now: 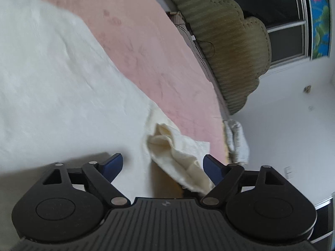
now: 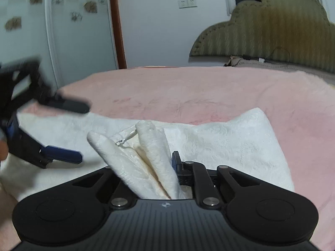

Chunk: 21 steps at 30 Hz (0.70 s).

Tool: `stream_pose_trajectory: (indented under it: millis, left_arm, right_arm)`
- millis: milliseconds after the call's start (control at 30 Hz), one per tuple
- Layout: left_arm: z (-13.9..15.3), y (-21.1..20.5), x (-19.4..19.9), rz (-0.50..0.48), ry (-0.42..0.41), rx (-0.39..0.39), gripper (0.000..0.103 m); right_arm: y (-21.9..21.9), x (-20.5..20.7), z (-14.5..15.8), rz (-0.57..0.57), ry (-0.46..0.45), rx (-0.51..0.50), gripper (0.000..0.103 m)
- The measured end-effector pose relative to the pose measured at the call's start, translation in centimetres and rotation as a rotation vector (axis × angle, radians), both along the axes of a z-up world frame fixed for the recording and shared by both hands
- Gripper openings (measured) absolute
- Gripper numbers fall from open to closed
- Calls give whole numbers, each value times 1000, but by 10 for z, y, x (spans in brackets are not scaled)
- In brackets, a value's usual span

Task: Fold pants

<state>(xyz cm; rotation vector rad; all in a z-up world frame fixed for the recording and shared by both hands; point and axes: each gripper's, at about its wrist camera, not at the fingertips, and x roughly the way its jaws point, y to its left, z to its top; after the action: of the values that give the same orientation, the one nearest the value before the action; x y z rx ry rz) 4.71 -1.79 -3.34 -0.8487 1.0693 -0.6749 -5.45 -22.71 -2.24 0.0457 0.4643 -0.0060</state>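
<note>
left gripper (image 1: pixel 163 163): black ribbed housing, silver pivot screws, blue fingertips (image 1: pixel 114 163); right gripper (image 2: pixel 146 163) same build

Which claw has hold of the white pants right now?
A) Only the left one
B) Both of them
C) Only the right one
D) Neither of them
C: the right claw is closed on a bunched fold of the white pants, while the left claw stands wide open, its blue fingers spread apart over the cloth on the pink blanket.
</note>
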Motion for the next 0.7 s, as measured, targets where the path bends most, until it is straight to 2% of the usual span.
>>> stream_pose_trajectory:
  millis: [67, 200, 267, 333, 400, 433, 467, 567, 700]
  left_arm:
    - [-4, -11, 5, -17, 27, -43, 93]
    - [-16, -39, 16, -57, 106, -110, 94]
    - [-19, -49, 23, -57, 114, -105, 93]
    - [-18, -51, 29, -46, 88, -71, 80]
    - [-14, -52, 31, -63, 43, 3, 28]
    - [-13, -52, 32, -74, 21, 51, 21]
    - [-13, -49, 30, -72, 2, 86, 15]
    - [-11, -45, 23, -69, -68, 160, 6]
    - [13, -42, 8, -65, -271, 304, 5]
  right_arm:
    - [7, -1, 3, 11, -20, -42, 11]
    - [28, -6, 4, 76, -39, -155, 11]
    - [41, -8, 2, 126, -51, -206, 11]
    - [55, -5, -2, 160, -25, -275, 11]
    - [67, 0, -8, 173, 15, -347, 12]
    - [70, 1, -11, 177, 20, -371, 13]
    - [72, 2, -12, 186, 25, -377, 13]
    - [75, 4, -11, 206, 34, -368, 13]
    - [80, 15, -5, 248, 12, -352, 14]
